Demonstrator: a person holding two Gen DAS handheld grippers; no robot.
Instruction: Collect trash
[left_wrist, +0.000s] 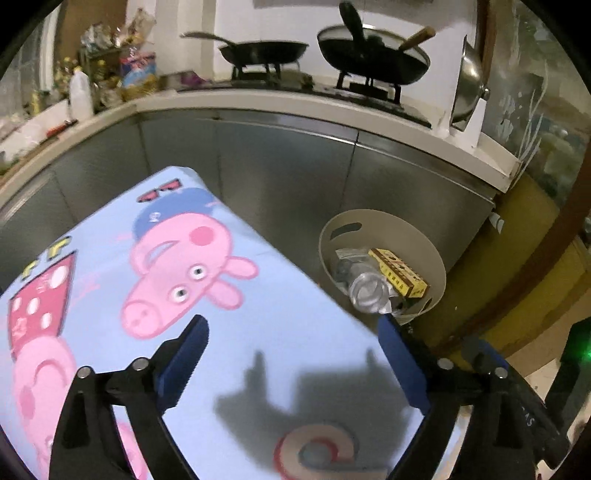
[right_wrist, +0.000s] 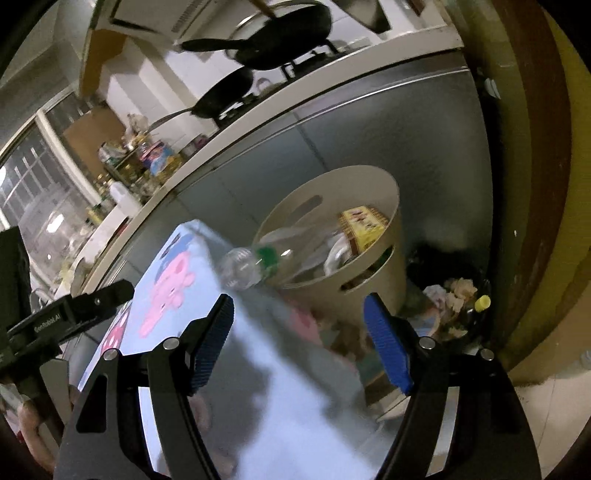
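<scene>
Looking for trouble: the clear bottle (right_wrist: 245, 267) is blurred at the bin's (right_wrist: 384, 258) near rim; it could bounce out onto the floor.
Left gripper (left_wrist: 293, 363): fingers wide, holding nothing.
Right gripper (right_wrist: 299, 339): fingers wide, holding nothing.
Trash: yellow box (left_wrist: 399, 271) and crushed bottle (left_wrist: 369, 291) lie inside the bin.
Around: blue pig cloth (left_wrist: 258, 295), pans (left_wrist: 264, 50) on the stove.
In the way: the cloth's corner sits just beside the bin.
</scene>
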